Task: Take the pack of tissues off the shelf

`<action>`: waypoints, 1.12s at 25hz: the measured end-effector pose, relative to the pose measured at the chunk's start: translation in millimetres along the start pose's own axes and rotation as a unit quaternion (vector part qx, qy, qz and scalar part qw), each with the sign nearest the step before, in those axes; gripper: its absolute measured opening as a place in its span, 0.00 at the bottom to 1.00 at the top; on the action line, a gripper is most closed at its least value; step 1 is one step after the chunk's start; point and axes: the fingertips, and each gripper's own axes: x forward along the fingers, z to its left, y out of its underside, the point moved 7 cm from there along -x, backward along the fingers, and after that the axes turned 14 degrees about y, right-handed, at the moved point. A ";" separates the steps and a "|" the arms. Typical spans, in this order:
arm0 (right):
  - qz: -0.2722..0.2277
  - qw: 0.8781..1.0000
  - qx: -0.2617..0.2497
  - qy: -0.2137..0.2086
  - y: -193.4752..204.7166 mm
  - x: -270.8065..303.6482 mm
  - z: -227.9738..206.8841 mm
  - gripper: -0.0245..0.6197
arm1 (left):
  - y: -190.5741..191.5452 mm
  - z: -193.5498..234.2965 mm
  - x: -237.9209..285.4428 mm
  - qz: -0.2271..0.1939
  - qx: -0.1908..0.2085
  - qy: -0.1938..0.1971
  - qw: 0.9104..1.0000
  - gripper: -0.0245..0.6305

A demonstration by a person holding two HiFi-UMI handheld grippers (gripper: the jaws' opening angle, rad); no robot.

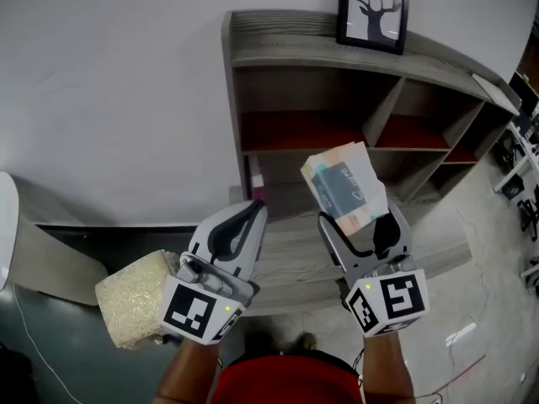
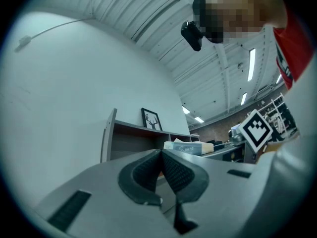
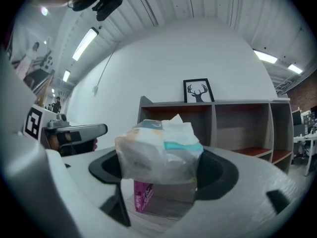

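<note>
We hold the pack of tissues (image 1: 344, 183) in our wide-spread right claw (image 1: 358, 219), just in front of the shelf (image 1: 337, 53); our left claw (image 1: 255, 209) is closed and empty.

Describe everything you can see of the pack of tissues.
The pack of tissues is a soft, rectangular packet in clear crinkled film, with teal and white print on its face and a white tissue or flap sticking up at its top. The jaws of the right tool clamp its sides, holding it tilted in the air before the shelf; nothing else touches it.
</note>
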 end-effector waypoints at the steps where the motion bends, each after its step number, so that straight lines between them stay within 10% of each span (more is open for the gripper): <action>1: -0.001 1.000 0.003 -0.002 -0.2 -2.3 -2.2 0.67 | -0.8 -1.8 1.3 0.000 0.000 -0.002 1.000 0.05; 28: -0.018 0.999 0.022 -0.037 2.2 -36.5 -54.3 0.66 | -9.4 -66.3 40.1 0.012 0.016 -0.029 0.999 0.05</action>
